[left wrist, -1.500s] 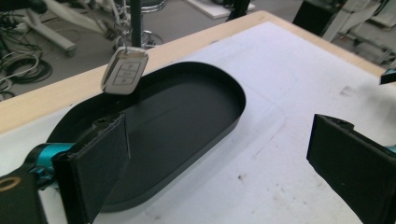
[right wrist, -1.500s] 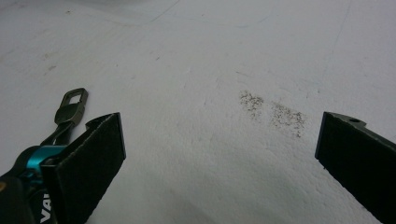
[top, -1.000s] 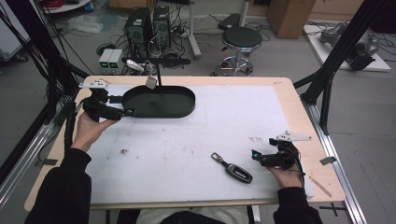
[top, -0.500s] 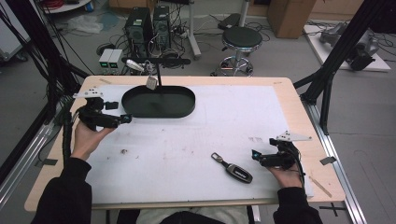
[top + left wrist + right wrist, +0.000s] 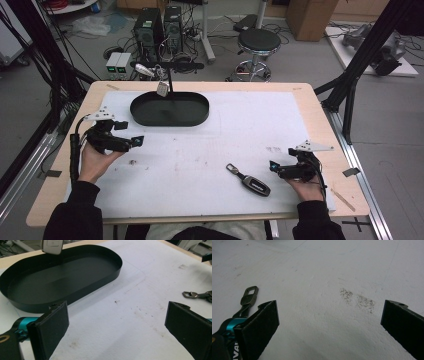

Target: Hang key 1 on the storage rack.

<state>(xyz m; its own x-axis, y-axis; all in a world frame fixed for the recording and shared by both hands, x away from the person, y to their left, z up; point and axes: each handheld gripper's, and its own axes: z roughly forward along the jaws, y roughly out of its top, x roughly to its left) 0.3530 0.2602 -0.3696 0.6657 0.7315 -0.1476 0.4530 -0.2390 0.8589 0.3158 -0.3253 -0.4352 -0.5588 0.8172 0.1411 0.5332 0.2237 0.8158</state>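
Key fob [image 5: 250, 181] lies on the white surface [image 5: 200, 150] just left of the right gripper [image 5: 274, 166], long axis slanting away toward the oval tray [image 5: 170, 108]. Both grippers' fingers gape wide with nothing between them, and the left gripper [image 5: 136, 142] sits well apart.

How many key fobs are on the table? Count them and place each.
1: the key fob lies on the white mat, just left of the right gripper and apart from the black tray. None looks hidden.

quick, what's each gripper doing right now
Left gripper: open, holding nothing, near the black tray.
Right gripper: open, holding nothing, beside the key fob.
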